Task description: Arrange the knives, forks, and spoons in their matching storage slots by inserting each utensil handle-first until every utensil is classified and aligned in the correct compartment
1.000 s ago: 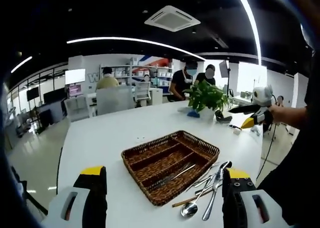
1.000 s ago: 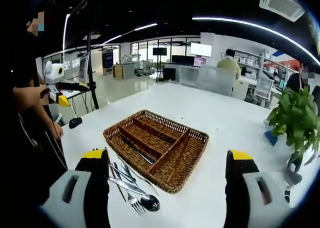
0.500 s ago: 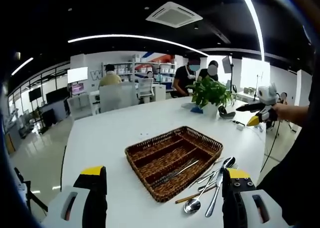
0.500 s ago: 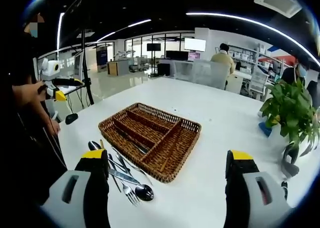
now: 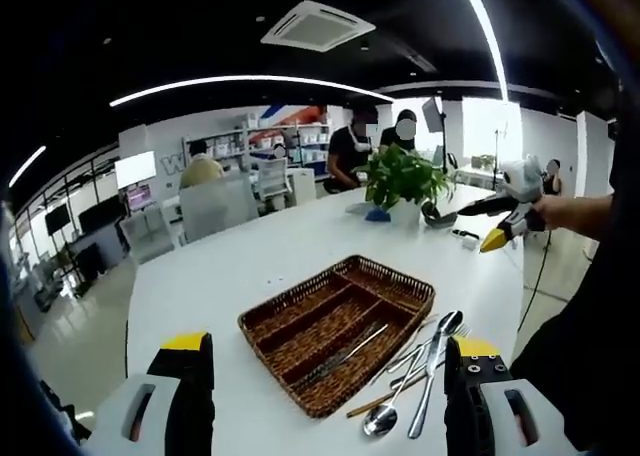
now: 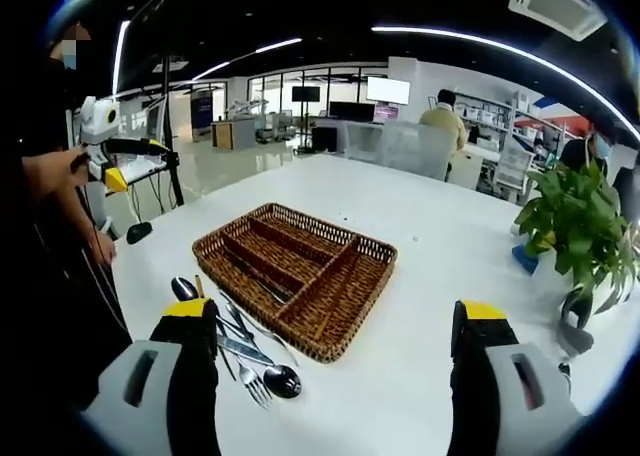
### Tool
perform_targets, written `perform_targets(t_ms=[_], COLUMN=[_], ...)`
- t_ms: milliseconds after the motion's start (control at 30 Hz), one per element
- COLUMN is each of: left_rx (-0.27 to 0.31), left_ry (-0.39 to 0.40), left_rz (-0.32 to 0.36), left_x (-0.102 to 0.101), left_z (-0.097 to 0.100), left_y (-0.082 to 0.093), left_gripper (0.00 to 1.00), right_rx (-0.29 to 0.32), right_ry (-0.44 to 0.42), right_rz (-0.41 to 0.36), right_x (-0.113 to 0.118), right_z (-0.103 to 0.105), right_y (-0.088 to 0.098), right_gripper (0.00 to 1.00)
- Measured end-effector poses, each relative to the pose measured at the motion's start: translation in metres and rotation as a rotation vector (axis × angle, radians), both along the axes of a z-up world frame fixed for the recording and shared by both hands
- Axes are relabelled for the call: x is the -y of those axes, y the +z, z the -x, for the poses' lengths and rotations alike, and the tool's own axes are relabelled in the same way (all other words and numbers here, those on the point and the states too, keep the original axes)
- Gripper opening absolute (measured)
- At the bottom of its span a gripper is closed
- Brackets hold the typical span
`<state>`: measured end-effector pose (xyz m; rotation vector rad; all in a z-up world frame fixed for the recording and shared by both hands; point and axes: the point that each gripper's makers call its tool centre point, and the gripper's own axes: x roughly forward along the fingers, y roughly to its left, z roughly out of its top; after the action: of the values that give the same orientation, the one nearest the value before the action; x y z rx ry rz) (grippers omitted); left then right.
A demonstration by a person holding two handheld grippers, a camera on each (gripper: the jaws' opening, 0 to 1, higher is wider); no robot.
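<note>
1. Both your grippers are wide open and hold nothing: left gripper (image 5: 328, 396), right gripper (image 6: 335, 376).
2. The basket (image 6: 296, 276) sits on the white table (image 6: 440, 266). One piece, maybe a knife (image 5: 338, 354), already lies inside.
3. The loose pile (image 6: 245, 346) lies just beside the basket.
4. Go down slowly and pick one piece.
5. Grab near its head, so the handle goes in first.

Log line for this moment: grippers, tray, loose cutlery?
left gripper open, empty | right gripper open, empty | wicker tray on table, one utensil inside | loose cutlery pile beside tray, untouched
</note>
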<state>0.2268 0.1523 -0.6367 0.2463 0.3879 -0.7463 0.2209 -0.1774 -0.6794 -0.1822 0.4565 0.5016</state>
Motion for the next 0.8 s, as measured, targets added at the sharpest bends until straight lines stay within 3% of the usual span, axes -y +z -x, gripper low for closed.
perform_targets(t_ms=[200, 433, 600, 700, 767, 800], left_rx=[0.016, -0.018, -0.082, -0.106, -0.111, -0.147], left_ry=[-0.004, -0.055, -0.103, -0.141, -0.151, -0.174], left_rz=[-0.013, -0.051, -0.064, -0.096, -0.100, -0.095], left_x=[0.006, 0.015, 0.025, 0.033, 0.039, 0.044], left_z=[-0.003, 0.003, 0.009, 0.013, 0.013, 0.017], left_y=[0.005, -0.011, -0.026, -0.036, -0.039, -0.043], left_gripper=[1.00, 1.00, 1.00, 0.92, 0.95, 0.96], right_rx=[0.003, -0.001, -0.008, -0.007, -0.006, -0.004], right_ry=[-0.002, -0.021, -0.025, -0.032, -0.035, -0.037], right_rz=[0.002, -0.046, -0.042, -0.040, -0.040, -0.041], right_x=[0.003, 0.006, 0.007, 0.010, 0.012, 0.012], right_z=[0.003, 0.006, 0.008, 0.007, 0.007, 0.007], right_y=[0.000, 0.002, 0.002, 0.003, 0.005, 0.005], right_gripper=[0.99, 0.99, 0.99, 0.99, 0.99, 0.99])
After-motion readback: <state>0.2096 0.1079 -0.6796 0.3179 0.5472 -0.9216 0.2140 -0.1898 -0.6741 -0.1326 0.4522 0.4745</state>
